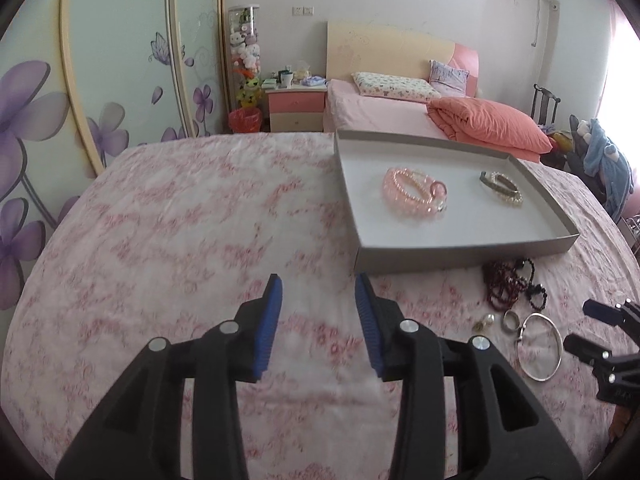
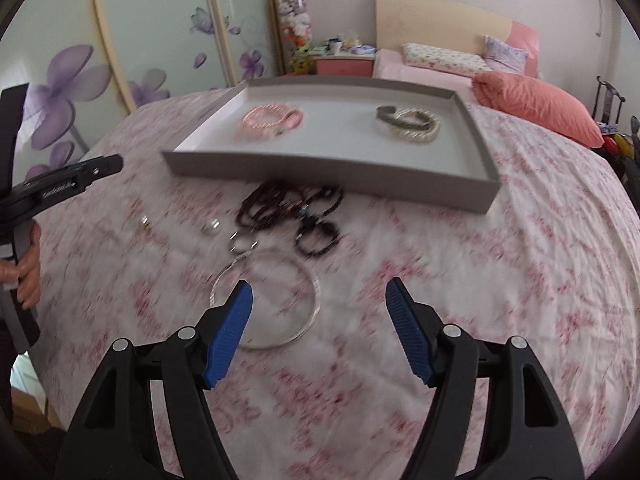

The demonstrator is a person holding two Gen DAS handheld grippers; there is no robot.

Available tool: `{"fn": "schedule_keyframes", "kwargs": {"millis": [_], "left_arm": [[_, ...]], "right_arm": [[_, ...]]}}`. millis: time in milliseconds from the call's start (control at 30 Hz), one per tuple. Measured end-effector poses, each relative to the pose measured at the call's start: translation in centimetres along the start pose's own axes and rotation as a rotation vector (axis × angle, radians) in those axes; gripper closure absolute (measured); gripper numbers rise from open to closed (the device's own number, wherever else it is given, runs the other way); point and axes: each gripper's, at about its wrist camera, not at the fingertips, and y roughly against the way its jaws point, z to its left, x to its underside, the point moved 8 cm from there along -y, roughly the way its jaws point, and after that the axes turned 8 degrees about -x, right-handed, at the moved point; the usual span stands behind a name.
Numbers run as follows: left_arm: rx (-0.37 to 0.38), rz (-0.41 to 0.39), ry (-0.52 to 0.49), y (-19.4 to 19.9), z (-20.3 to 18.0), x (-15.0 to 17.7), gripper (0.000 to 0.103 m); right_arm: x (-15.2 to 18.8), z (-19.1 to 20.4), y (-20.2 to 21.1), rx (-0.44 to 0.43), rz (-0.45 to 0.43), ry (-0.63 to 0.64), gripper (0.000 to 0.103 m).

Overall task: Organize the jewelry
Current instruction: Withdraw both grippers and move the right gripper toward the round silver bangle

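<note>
A shallow grey tray (image 1: 460,258) lies on the pink floral cloth. In it are pink bead bracelets (image 1: 412,194) and a pearl and grey bracelet pair (image 1: 502,188). In front of the tray lie dark red bead strands (image 2: 280,204), a black bead bracelet (image 2: 318,238), a small pearl piece (image 2: 210,227) and a thin silver hoop (image 2: 276,300). My left gripper (image 1: 319,280) hovers open over bare cloth, left of the tray's near corner, nothing between its fingers. My right gripper (image 2: 319,282) is open above the cloth, its left finger over the silver hoop's edge.
A person's hand (image 2: 28,272) holds the left tool's handle at the left edge. Behind the covered surface stand a bed with an orange quilt (image 1: 492,124), a pink nightstand (image 1: 296,106) and a flowered wardrobe (image 1: 100,80). The cloth's edge drops off at left.
</note>
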Motion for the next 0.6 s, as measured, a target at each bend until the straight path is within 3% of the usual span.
{"fn": "schedule_keyframes", "kwargs": {"millis": [200, 600], "left_arm": [[0.009, 0.021, 0.025, 0.4, 0.4, 1.0, 0.059], [0.01, 0.042, 0.027, 0.4, 0.4, 1.6, 0.056]], "right_arm": [[1.2, 2.2, -1.3, -0.033, 0.06, 0.022, 0.022], [0.8, 3.6, -3.3, -0.004, 0.098, 0.039, 0.019]]}}
